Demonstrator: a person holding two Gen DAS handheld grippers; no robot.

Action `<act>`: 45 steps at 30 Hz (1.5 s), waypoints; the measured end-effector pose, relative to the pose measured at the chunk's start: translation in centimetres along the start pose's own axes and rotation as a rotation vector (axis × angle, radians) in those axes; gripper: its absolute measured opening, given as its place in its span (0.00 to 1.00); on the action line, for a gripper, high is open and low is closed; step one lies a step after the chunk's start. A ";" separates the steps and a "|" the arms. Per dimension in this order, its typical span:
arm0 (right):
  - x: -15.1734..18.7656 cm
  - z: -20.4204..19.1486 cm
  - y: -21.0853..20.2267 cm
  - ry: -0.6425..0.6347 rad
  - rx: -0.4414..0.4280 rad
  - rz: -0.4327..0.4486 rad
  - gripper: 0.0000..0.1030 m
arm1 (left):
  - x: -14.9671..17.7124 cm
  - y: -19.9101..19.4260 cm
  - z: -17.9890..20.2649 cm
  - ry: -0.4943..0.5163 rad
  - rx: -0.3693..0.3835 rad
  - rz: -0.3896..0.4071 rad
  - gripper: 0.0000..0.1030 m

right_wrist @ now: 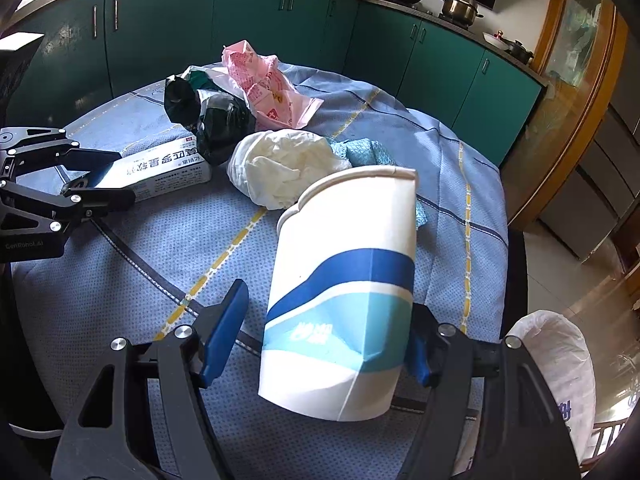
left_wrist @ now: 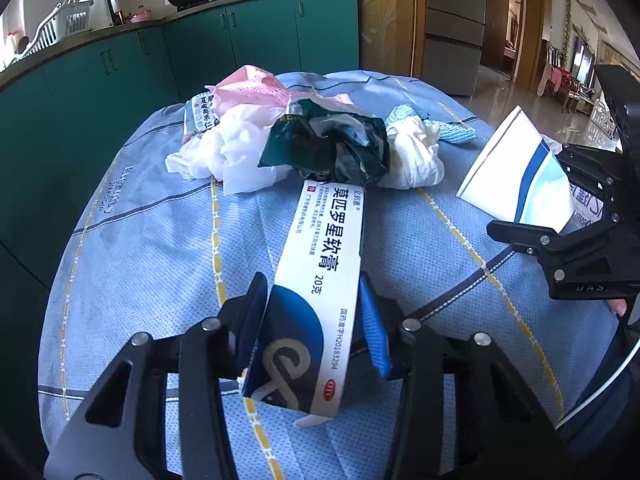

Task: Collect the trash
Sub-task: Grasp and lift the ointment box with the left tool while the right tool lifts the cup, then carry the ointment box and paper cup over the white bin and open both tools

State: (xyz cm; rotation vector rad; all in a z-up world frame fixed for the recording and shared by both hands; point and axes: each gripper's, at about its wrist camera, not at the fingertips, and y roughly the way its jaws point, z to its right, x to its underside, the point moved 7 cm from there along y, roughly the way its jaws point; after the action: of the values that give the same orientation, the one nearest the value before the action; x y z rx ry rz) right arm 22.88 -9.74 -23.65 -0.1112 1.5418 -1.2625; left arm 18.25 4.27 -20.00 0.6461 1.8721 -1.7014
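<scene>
A white and blue ointment box (left_wrist: 324,248) lies lengthwise on the blue tablecloth (left_wrist: 140,240). My left gripper (left_wrist: 313,280) is shut on its near end, a pad against each long side; the right wrist view shows this gripper (right_wrist: 120,178) astride the box (right_wrist: 160,168). A crushed white paper cup (right_wrist: 344,248) with blue bands sits between the jaws of my right gripper (right_wrist: 328,300). The right pad touches it and the left pad stands clear, so this gripper is open. The cup (left_wrist: 512,176) also shows at the right of the left wrist view.
Beyond the box lies a heap: white tissue (left_wrist: 232,152), a dark green wrapper (left_wrist: 332,144), a pink bag (left_wrist: 252,88), a crumpled white wad (right_wrist: 284,164) and blue cloth (left_wrist: 452,128). A white-lined bin (right_wrist: 556,360) stands by the table's right edge. Teal cabinets (left_wrist: 260,40) stand behind.
</scene>
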 end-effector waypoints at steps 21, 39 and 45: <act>0.2 -0.4 0.2 0.007 -0.013 -0.004 0.67 | 0.4 0.1 2.2 0.045 0.011 -0.016 0.43; -0.5 -0.9 -2.4 -0.003 -0.076 0.087 0.46 | -0.4 -5.8 0.8 0.047 -0.031 0.112 0.39; -0.9 -0.5 -3.7 0.018 -0.066 0.135 0.43 | -2.3 -9.0 1.4 0.066 -0.057 0.206 0.39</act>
State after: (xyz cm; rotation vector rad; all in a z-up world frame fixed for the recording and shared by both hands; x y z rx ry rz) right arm 20.96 -10.46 -20.42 -0.0377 1.5804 -1.1093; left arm 14.11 1.98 -11.91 0.8501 1.8224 -1.5075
